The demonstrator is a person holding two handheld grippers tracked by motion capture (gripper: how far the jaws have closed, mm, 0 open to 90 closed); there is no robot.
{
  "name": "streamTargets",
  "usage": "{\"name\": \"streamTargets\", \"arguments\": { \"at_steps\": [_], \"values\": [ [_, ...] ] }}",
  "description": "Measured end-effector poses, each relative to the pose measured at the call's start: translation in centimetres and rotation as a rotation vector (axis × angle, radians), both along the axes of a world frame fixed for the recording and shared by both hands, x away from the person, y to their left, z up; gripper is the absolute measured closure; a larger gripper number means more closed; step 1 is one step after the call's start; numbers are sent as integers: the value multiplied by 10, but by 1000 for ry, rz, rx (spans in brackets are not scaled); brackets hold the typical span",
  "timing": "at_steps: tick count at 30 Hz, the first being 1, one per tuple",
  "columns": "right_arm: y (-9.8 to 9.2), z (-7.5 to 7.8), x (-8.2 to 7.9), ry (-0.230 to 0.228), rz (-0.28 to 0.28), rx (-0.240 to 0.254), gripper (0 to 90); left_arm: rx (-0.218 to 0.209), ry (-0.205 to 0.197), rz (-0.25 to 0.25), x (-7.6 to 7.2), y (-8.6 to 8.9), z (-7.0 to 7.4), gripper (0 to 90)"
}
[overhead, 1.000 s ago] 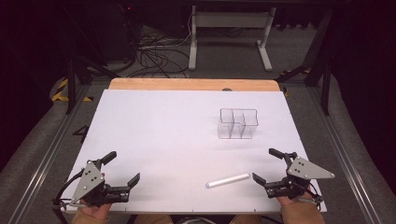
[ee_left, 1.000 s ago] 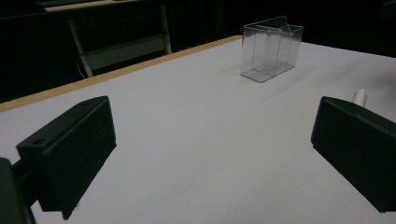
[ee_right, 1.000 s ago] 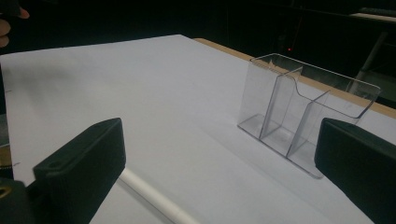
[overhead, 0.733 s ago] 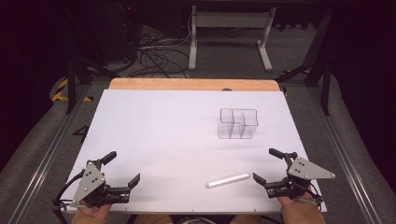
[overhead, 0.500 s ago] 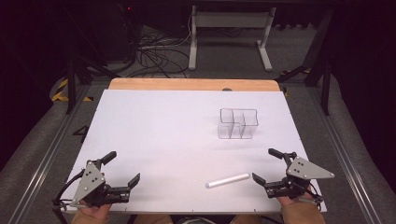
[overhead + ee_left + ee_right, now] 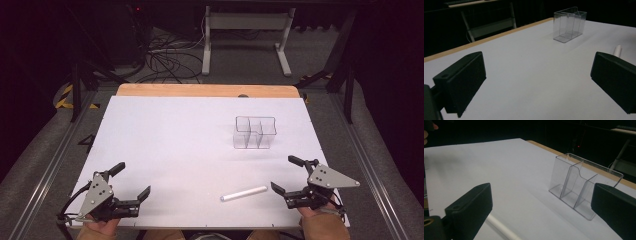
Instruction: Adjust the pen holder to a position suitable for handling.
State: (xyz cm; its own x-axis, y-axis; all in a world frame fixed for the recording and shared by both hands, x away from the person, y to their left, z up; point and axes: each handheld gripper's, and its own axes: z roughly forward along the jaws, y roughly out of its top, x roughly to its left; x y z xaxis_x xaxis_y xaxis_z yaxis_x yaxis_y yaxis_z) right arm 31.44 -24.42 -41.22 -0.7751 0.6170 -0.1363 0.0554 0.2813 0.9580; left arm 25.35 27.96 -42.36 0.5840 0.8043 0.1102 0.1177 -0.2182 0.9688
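High view: the left tongs [image 6: 133, 181] rest at the near left corner of the white surface [image 6: 175, 140], jaws spread wide and holding nothing, and against the frames from a second ago they sit in the same spot with the same gape. The right tongs [image 6: 286, 175] lie at the near right corner, also wide open and empty; they too have barely shifted since the earlier frames. The white stick [image 6: 244, 193] lies flat on the surface just left of the right tongs, apart from the jaws and untouched, angled slightly with its far end toward the right; its place matches the earlier frames. The clear holder [image 6: 254, 132] stands upright farther back on the right half of the surface, well apart from both tongs and unmoved. In the left gripper view the two black jaws stand far apart, with the holder [image 6: 569, 24] ahead and the tip of the stick [image 6: 617, 49] just above the right-hand jaw. In the right gripper view the jaws are likewise wide, the holder [image 6: 579, 185] sits between them farther off, and the stick [image 6: 501, 228] runs beside the left-hand jaw.
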Motion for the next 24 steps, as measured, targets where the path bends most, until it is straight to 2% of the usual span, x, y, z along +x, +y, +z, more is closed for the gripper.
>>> {"name": "streamTargets", "arguments": {
  "at_steps": [7, 24],
  "values": [
    [6, 13, 13, 9, 4, -13, 41, -2, 5, 0, 0, 1, 0, 6],
    [13, 32, 34, 17, 0, -26, 38, 2, 7, 6, 1, 1, 0, 8]
  ]
}}
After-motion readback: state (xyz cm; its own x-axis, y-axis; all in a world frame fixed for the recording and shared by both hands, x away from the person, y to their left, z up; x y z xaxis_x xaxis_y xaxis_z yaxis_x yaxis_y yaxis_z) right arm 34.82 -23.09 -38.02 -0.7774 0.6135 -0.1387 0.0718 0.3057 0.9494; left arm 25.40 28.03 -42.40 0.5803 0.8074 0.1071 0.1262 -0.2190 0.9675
